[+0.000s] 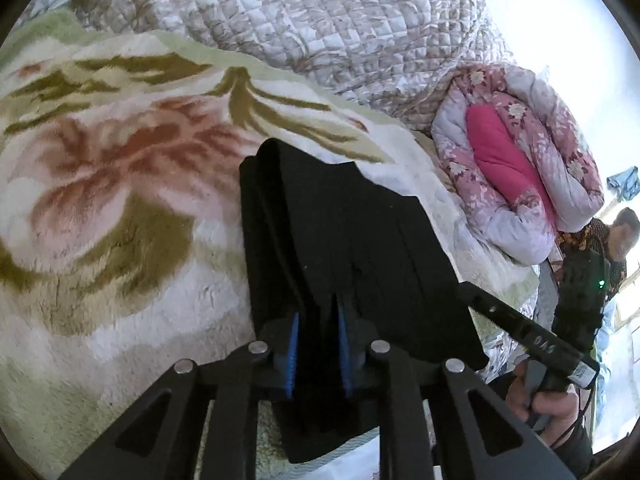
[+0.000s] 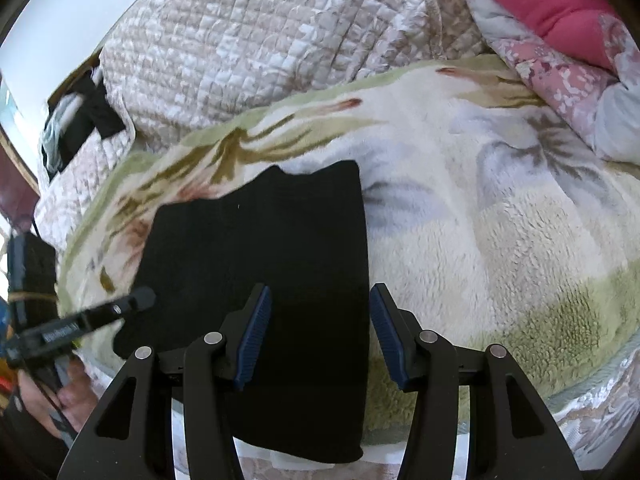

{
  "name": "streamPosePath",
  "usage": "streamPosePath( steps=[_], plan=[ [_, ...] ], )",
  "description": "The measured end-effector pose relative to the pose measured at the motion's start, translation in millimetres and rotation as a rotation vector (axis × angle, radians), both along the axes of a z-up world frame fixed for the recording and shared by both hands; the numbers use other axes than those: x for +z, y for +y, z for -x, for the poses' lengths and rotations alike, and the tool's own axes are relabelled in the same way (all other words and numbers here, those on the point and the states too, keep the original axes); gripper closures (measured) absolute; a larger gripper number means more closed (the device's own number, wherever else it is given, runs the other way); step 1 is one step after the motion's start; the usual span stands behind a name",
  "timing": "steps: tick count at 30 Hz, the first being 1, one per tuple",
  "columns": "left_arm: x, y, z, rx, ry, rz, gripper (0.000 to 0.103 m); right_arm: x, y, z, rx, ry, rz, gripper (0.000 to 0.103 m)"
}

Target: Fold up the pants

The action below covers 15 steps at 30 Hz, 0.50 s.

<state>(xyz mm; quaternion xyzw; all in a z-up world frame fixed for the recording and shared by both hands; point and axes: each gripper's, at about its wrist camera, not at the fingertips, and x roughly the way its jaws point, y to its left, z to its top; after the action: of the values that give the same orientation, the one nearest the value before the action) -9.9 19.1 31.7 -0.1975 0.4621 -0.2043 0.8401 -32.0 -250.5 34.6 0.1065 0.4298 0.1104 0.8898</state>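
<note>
Black pants (image 1: pixel 340 232) lie folded lengthwise on a fluffy floral blanket (image 1: pixel 120 184). My left gripper (image 1: pixel 318 320) is shut on the near edge of the pants, with dark cloth pinched between its blue pads (image 1: pixel 294 352). In the right wrist view the pants (image 2: pixel 260 248) lie flat on the blanket (image 2: pixel 500 220). My right gripper (image 2: pixel 320 312) is open, its fingers astride the pants' right edge near the bed's front, holding nothing. The right gripper also shows in the left wrist view (image 1: pixel 520 324), and the left gripper shows in the right wrist view (image 2: pixel 100 316).
A quilted beige cover (image 1: pixel 320 20) is piled at the back. A pink flowered duvet (image 1: pixel 520 160) lies at the right. A person (image 1: pixel 612 240) stands beyond the bed's right side. The bed's front edge (image 2: pixel 560 408) is close below my right gripper.
</note>
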Motion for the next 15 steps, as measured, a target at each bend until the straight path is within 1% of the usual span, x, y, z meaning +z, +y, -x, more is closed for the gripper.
streamPosePath(
  steps=[2, 3, 4, 5, 6, 7, 8, 10, 11, 12, 14, 15],
  plan=[
    [4, 2, 0, 0.000, -0.002, -0.002, 0.081, 4, 3, 6, -0.002, -0.045, 0.060, 0.053],
    [7, 3, 1, 0.001, -0.011, -0.006, 0.081, 7, 3, 8, 0.007, -0.064, 0.056, 0.056],
    [12, 4, 3, 0.013, -0.033, -0.024, 0.082, 10, 4, 10, 0.018, -0.083, 0.046, 0.064],
    [18, 7, 6, 0.026, -0.062, -0.046, 0.083, 12, 6, 11, 0.027, -0.093, 0.052, 0.069],
    [24, 7, 9, 0.036, -0.096, -0.060, 0.083, 12, 10, 12, 0.043, -0.099, 0.060, 0.071],
    [29, 8, 11, 0.039, -0.123, -0.064, 0.083, 11, 15, 12, 0.070, -0.097, 0.066, 0.076],
    [35, 7, 14, 0.032, -0.151, -0.054, 0.083, 9, 19, 11, 0.087, -0.089, 0.072, 0.077],
    [40, 1, 18, -0.004, -0.182, -0.035, 0.083, -1, 28, 6, 0.123, -0.037, 0.108, 0.077],
    [38, -5, 18, -0.025, -0.185, -0.043, 0.082, -7, 30, 4, 0.126, -0.015, 0.127, 0.077],
    [34, -12, 17, -0.044, -0.172, -0.064, 0.082, -7, 30, 4, 0.123, -0.025, 0.130, 0.077],
    [15, -23, 10, -0.066, -0.102, -0.151, 0.083, 0, 28, 6, 0.119, -0.057, 0.116, 0.077],
    [9, -23, 9, -0.064, -0.091, -0.162, 0.083, 2, 27, 6, 0.112, -0.069, 0.103, 0.077]
  ],
)
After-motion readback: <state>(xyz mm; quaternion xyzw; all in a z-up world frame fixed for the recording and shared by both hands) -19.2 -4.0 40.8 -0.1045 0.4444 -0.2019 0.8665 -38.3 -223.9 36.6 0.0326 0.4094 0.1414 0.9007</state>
